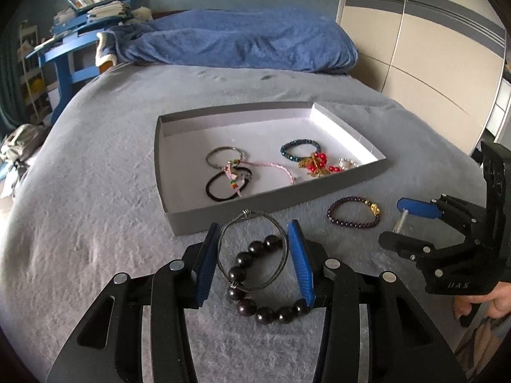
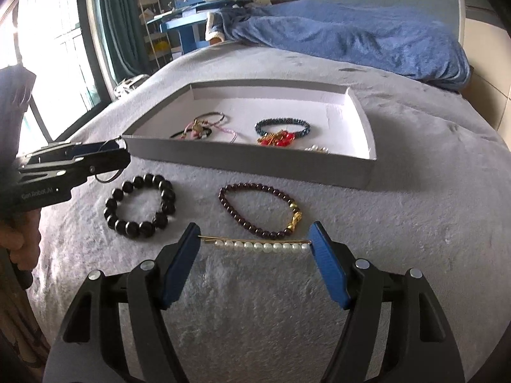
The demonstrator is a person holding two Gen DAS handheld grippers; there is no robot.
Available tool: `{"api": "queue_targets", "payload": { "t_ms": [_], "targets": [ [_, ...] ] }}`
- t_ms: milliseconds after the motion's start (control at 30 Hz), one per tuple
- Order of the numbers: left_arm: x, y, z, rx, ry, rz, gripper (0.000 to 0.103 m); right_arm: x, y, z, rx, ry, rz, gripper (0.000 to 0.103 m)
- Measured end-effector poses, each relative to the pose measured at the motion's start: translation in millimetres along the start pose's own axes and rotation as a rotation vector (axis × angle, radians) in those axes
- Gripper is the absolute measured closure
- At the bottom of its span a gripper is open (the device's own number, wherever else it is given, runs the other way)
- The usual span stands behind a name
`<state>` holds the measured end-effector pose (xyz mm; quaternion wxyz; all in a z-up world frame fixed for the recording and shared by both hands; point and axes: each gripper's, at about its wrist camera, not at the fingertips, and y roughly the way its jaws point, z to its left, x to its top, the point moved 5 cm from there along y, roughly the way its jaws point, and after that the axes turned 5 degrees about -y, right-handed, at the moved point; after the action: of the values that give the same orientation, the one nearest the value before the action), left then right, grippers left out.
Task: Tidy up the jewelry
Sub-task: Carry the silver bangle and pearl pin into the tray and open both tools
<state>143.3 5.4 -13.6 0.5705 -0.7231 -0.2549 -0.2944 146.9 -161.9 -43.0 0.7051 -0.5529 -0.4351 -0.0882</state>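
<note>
My left gripper [image 1: 253,229] is shut on a thin silver wire bangle [image 1: 252,252], held across its width above a black bead bracelet [image 1: 255,282] that lies on the bed. In the right wrist view the bangle [image 2: 110,162] hangs from the left gripper [image 2: 123,154], lifted over the black bracelet [image 2: 140,206]. My right gripper [image 2: 254,233] is open around a pearl hair pin [image 2: 255,245] lying on the bed. A dark purple bead bracelet [image 2: 258,210] with gold charm lies just beyond it. A grey tray [image 1: 255,202] holds several bracelets and hair ties.
The tray [image 2: 242,164] sits mid-bed on a grey fuzzy blanket. A blue duvet [image 1: 230,41] lies bunched at the far end. A wardrobe [image 1: 415,32] stands to the right, a blue desk [image 1: 67,54] with books to the left.
</note>
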Motion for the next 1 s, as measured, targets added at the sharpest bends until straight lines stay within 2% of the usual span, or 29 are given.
{"api": "queue_targets", "payload": {
  "t_ms": [533, 1000],
  "targets": [
    [25.2, -4.8, 8.9, 0.014, 0.014, -0.043, 0.058, 32.4, -9.7, -9.5, 0.009, 0.047, -0.087, 0.033],
    [50.1, 19.2, 2.4, 0.009, 0.076, -0.032, 0.059, 74.3, 0.2, -25.0, 0.012, 0.035, -0.135, 0.033]
  ]
}}
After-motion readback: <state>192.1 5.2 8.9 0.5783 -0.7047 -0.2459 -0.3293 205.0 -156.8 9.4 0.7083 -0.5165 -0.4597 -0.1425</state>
